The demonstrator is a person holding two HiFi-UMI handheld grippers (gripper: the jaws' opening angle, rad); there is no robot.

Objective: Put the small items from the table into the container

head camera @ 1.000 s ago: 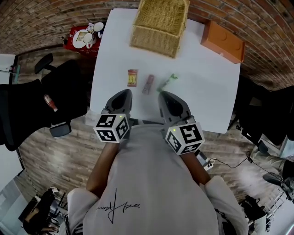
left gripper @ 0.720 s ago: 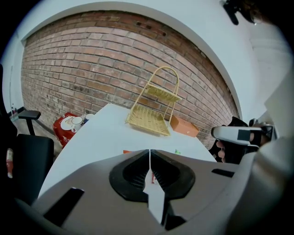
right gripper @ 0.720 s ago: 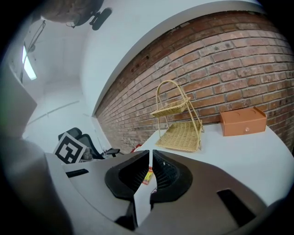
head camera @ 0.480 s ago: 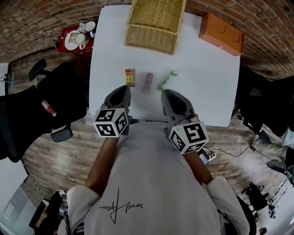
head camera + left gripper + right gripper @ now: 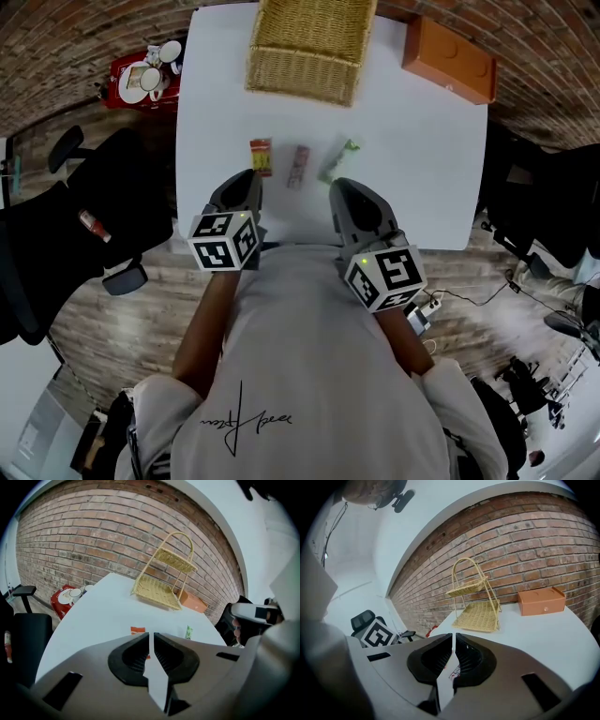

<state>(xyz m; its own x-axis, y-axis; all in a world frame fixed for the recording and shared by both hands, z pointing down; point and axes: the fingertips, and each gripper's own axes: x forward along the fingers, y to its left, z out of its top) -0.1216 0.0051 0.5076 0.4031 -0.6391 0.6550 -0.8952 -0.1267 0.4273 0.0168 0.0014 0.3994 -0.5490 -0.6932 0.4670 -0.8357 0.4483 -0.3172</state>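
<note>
Three small packets lie in a row on the white table (image 5: pixel 412 141): an orange-red packet (image 5: pixel 260 157), a pinkish packet (image 5: pixel 299 166) and a green packet (image 5: pixel 339 160). The wicker basket stand (image 5: pixel 309 42) is at the table's far edge. My left gripper (image 5: pixel 246 178) is shut and empty, hovering just short of the orange-red packet (image 5: pixel 138 630). My right gripper (image 5: pixel 339 186) is shut and empty too, near the green packet. Through the right jaws a bit of the pinkish packet (image 5: pixel 454 671) shows. The green packet (image 5: pixel 189 632) shows in the left gripper view.
An orange box (image 5: pixel 450 61) sits at the table's far right corner. A red tray with cups (image 5: pixel 141 77) stands off the table's left side. Black office chairs (image 5: pixel 84 216) flank the table left and right. A brick wall (image 5: pixel 525 559) rises behind the basket stand.
The left gripper has sunk and edged toward the orange-red packet. The head view has shifted a little, so the table sits higher in frame. Both grippers stay shut.
</note>
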